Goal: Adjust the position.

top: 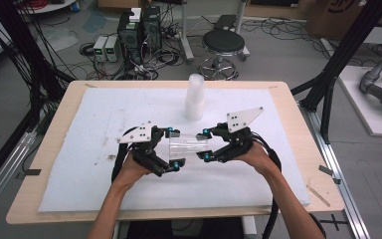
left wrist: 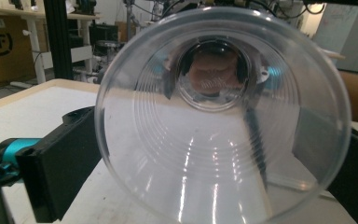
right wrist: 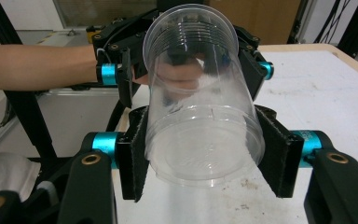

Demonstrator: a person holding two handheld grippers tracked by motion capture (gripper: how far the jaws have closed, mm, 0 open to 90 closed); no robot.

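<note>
Both tongs, left gripper [top: 173,149] and right gripper [top: 205,144], clamp our clear plastic cup [top: 188,144] sideways above the table's [top: 45,119] middle, toward its near edge; it's light, thin, slippery, crushable, so we squeeze gently at rim and base.

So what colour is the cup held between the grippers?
Clear, colourless plastic cup; the right gripper view shows it best.

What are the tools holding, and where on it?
A clear plastic cup, lying sideways: left tool clamps its open rim end, right tool its base end.
</note>
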